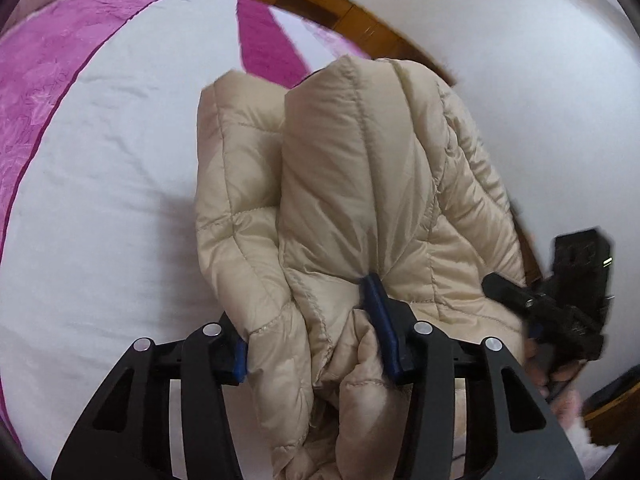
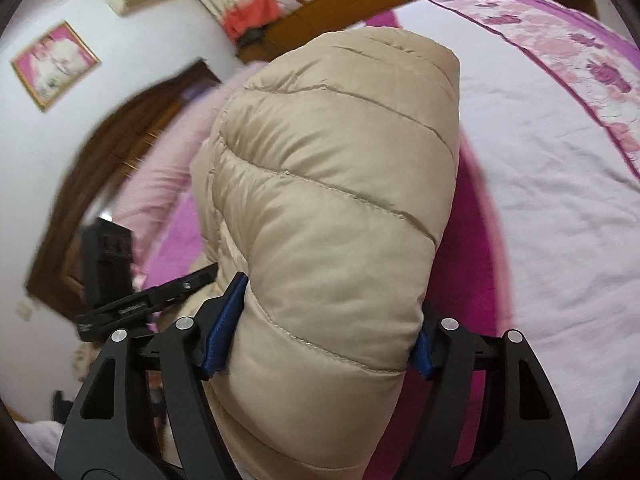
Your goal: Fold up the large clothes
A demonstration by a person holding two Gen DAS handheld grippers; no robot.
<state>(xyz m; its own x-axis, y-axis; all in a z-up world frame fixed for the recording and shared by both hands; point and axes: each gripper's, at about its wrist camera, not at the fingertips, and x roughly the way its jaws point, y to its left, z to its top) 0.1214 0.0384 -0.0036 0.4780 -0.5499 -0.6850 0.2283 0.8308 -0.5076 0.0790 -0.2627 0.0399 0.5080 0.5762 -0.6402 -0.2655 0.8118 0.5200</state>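
A beige quilted puffer jacket is bunched and held up over the bed. My left gripper is shut on a thick fold of it, blue pads pressed into the fabric. My right gripper is shut on another puffy part of the jacket, which fills the space between its blue pads. The right gripper's body shows at the right of the left wrist view; the left gripper's body shows at the left of the right wrist view.
The bed sheet is white with magenta and pink floral bands. A wooden headboard and white wall lie behind. A framed picture, a dark wooden door frame and a pink pillow show in the right wrist view.
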